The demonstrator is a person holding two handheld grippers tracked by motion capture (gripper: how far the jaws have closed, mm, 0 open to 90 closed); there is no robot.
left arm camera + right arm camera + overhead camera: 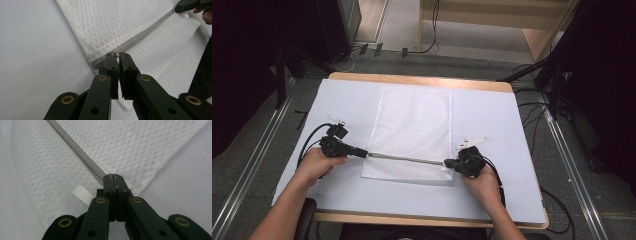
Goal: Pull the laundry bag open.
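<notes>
Two grippers clamped on white mesh bag's zipper ends, left gripper, right gripper

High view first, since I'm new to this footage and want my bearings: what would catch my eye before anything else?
A white mesh bag lies flat mid-table on the pale table cover. Its grey zipper runs across the near end. The left gripper is closed at the zipper's left end, where a small brass-coloured piece sits between its tips, and the right gripper is clamped shut at the right end. A white ribbed tab lies on the mesh beside the right gripper's jaws.
</notes>
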